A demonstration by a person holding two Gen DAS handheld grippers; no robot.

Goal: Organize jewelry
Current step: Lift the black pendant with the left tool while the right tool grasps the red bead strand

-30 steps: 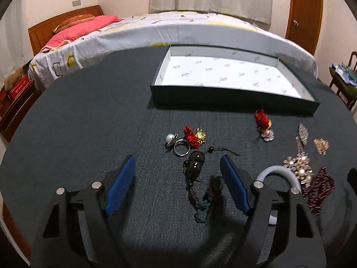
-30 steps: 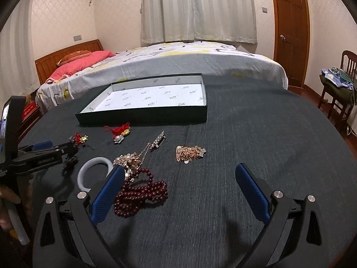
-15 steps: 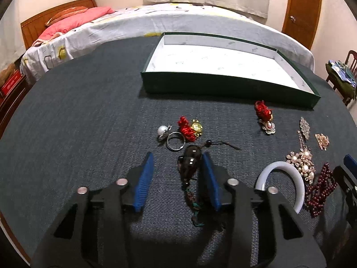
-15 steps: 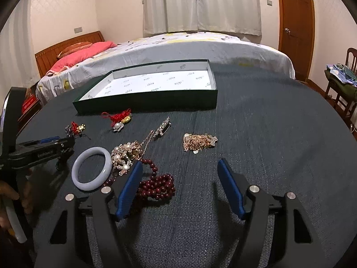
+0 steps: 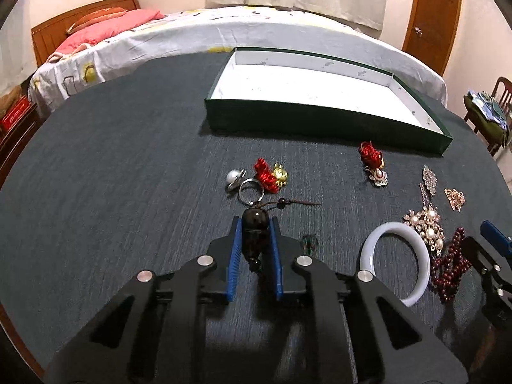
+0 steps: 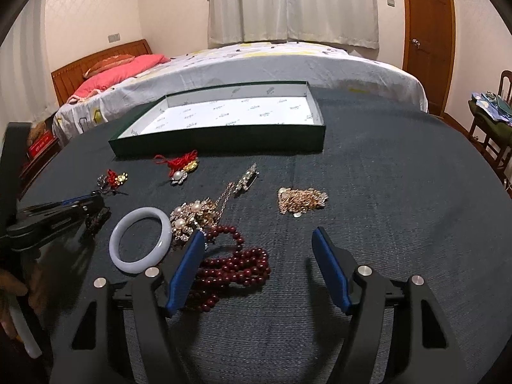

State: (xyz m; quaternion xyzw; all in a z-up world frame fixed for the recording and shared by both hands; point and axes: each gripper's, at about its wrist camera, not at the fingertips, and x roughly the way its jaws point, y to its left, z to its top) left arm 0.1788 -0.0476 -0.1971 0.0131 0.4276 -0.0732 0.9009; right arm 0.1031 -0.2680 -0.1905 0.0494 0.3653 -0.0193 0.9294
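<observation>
Left wrist view showed the left tongs (image 5: 255, 224) clamped on a dark gourd pendant (image 5: 254, 231) at lower center; the right tongs (image 6: 259, 240) stood wide over red beads (image 6: 235, 265), lower center.

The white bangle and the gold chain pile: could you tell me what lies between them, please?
In the right wrist view, the pearl brooch cluster lies between the white bangle and the gold chain pile.

Black hand-held gripper (image 5: 255, 249), blue pads (image 5: 233, 256), silver screws.
</observation>
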